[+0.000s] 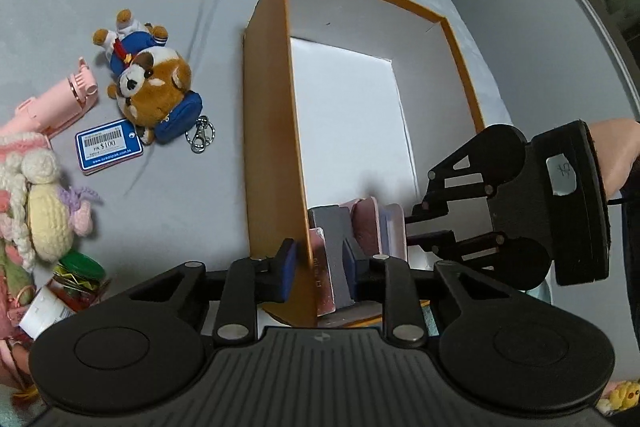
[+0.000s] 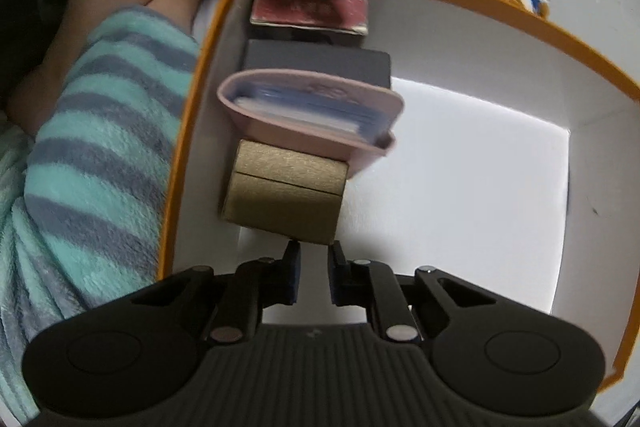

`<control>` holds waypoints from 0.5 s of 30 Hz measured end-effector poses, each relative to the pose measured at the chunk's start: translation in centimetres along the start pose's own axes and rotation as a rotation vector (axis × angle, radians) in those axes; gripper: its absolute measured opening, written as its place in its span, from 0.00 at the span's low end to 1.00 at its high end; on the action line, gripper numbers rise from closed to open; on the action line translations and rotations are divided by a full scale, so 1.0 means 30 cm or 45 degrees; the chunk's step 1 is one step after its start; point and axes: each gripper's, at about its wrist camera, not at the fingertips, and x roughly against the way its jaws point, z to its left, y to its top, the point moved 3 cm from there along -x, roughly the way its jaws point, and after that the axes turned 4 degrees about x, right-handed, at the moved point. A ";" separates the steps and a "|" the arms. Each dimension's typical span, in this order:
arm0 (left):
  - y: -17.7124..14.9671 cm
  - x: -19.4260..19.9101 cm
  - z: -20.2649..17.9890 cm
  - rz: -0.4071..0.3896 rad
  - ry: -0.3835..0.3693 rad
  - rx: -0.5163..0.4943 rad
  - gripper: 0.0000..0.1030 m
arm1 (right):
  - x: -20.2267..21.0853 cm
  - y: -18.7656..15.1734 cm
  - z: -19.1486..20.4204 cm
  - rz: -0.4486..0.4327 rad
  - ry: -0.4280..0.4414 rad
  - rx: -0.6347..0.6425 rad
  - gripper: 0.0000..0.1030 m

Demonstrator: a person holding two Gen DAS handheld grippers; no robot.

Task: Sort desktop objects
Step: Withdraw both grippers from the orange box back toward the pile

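An orange box with a white inside stands on the grey table; it also shows in the right wrist view. My left gripper straddles its near wall, jaws apart, one finger outside and one inside next to a red booklet and a grey box. My right gripper is inside the box, jaws slightly apart and empty, just short of a tan case. Behind it stand a pink card holder, the grey box and the red booklet.
On the table left of the box lie a plush dog keychain, a blue price tag, a pink gadget, a crocheted doll and a small jar. A person's striped sleeve is beside the box.
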 end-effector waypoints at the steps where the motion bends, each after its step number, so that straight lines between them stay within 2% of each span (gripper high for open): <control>1: -0.001 -0.001 -0.005 0.003 0.007 -0.009 0.27 | -0.004 0.001 0.000 0.003 -0.004 -0.008 0.13; 5: -0.011 -0.005 -0.012 -0.020 0.023 -0.020 0.27 | -0.020 -0.018 -0.007 -0.016 -0.002 -0.103 0.12; 9: -0.024 -0.005 -0.017 -0.052 0.025 -0.014 0.28 | 0.005 -0.046 -0.012 -0.035 -0.079 -0.228 0.13; 11: -0.025 -0.005 -0.029 -0.061 0.042 -0.026 0.27 | 0.032 -0.060 0.001 -0.047 -0.147 -0.272 0.14; 15: -0.035 -0.007 -0.045 -0.084 0.065 -0.046 0.28 | 0.080 -0.083 0.020 -0.039 -0.366 -0.406 0.19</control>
